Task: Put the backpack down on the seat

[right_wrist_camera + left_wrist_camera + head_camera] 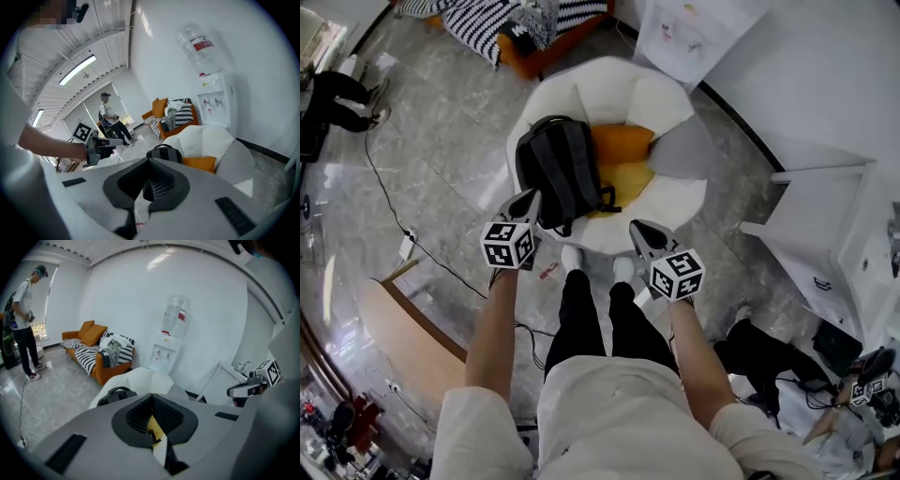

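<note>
On the white seat [680, 202], on the side nearer the left gripper [528, 199], lies the one backpack [560, 173]. It is oblong, of dark grey woven fabric, and its outer edge runs close along the seat's rounded rim, with a black strap trailing toward the front rim. Beside it the seat holds two orange cushions [622, 142], soft and squarish, and one grey cushion [682, 150], leaving little bare seat. The seat is petal-shaped and smooth.

The left gripper hovers at the seat's front rim by the backpack's near corner, its jaws closed together and empty. The right gripper [639, 228] hangs before the front rim on the cushion side, its jaws likewise together with nothing between them.

Polished stone floor [450, 141] lies open on the backpack's side of the seat. A white cabinet [825, 225] stands near the other side.
</note>
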`<action>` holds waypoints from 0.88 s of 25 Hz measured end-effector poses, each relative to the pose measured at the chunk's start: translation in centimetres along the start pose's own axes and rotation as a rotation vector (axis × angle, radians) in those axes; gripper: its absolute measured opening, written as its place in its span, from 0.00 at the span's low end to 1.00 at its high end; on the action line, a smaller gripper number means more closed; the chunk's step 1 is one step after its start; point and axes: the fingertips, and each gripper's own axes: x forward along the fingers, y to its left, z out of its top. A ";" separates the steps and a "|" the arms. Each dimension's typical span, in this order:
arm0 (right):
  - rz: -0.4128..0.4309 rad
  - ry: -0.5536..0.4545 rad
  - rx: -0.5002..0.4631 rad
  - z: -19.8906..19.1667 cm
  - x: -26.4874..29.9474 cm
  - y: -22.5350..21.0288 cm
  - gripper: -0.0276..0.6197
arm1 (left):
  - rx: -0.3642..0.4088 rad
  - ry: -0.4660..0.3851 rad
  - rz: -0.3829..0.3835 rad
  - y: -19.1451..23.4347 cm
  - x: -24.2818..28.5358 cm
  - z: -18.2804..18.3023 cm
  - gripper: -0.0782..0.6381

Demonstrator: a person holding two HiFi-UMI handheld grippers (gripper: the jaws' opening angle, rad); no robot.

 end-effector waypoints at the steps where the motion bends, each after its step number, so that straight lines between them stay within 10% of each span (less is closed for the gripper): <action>1: -0.001 -0.005 -0.004 0.3 -1.0 0.0 0.08 | -0.007 -0.011 0.000 -0.8 -0.7 0.5 0.13; 22: 0.071 -0.118 -0.135 5.5 -14.6 1.4 0.08 | 0.086 -0.190 -0.057 -17.7 -12.1 6.6 0.13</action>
